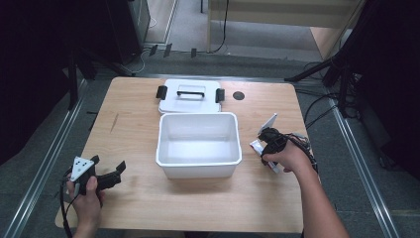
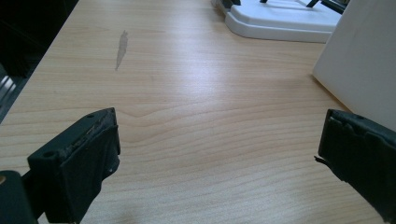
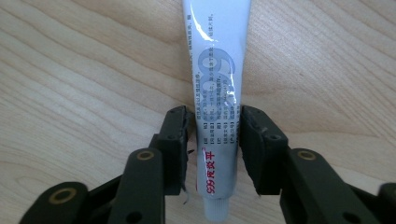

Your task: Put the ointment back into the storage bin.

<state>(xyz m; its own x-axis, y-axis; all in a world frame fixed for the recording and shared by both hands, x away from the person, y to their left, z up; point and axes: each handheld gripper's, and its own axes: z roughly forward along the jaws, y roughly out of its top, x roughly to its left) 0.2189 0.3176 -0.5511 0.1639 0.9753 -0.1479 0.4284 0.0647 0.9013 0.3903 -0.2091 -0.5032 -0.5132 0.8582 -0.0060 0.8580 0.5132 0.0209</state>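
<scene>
The right gripper [image 3: 217,135] has its fingers clamped on a white tube [image 3: 218,93], at 3 o'clock of the white bin [image 1: 199,163]. The left gripper [image 2: 217,154] rests at 8 o'clock, fingers wide apart over the table [image 2: 187,93].

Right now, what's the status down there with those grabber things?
Right hand-held gripper shut on white tube. Left hand-held gripper open, holding nothing. Open white bin beside it, nothing in the way.

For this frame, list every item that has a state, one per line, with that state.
White bin: open, empty, upright on the table.
Lid: off, lying flat behind the bin, handle up.
Ointment tube: clamped between the right gripper's fingers, cap toward the camera, above the table.
Right gripper: shut on the tube.
Left gripper: open, holding nothing, low over the table left of the bin.
</scene>
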